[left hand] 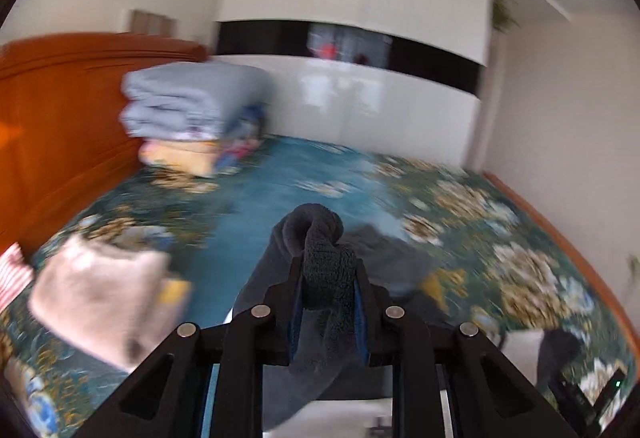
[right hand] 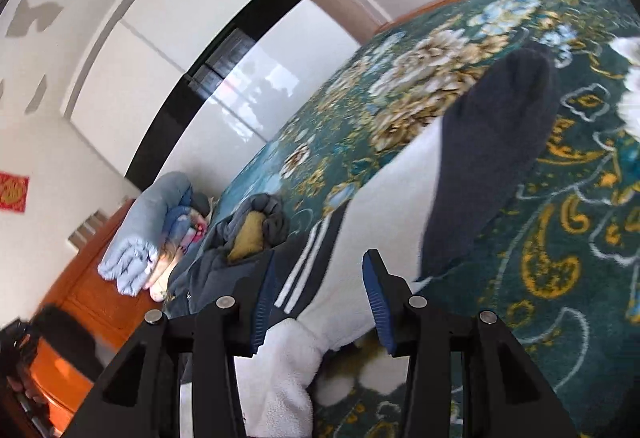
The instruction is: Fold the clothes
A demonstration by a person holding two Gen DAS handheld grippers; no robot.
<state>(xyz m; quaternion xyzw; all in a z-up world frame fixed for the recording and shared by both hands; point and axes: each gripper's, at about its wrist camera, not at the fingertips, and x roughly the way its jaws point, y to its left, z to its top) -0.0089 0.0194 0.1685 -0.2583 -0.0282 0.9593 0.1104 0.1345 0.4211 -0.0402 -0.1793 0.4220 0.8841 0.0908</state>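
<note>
My left gripper (left hand: 328, 278) is shut on a fold of the dark grey knitted garment (left hand: 320, 238) and holds it up above the bed; the cloth hangs down between the fingers. My right gripper (right hand: 320, 274) is open, its jaws standing over the white fleece body (right hand: 384, 197) of a white and dark navy garment that lies on the bed. A navy sleeve (right hand: 492, 141) stretches away to the upper right. A navy panel with white stripes (right hand: 308, 262) lies by the left finger. A bunched grey and mustard collar (right hand: 256, 226) lies beyond.
The bed has a teal floral cover (left hand: 304, 173) and an orange wooden headboard (left hand: 60, 117). Folded blue blankets (left hand: 192, 97) are stacked by the headboard. A folded pinkish cloth (left hand: 100, 298) lies at the left. A white wardrobe (left hand: 380, 97) stands behind the bed.
</note>
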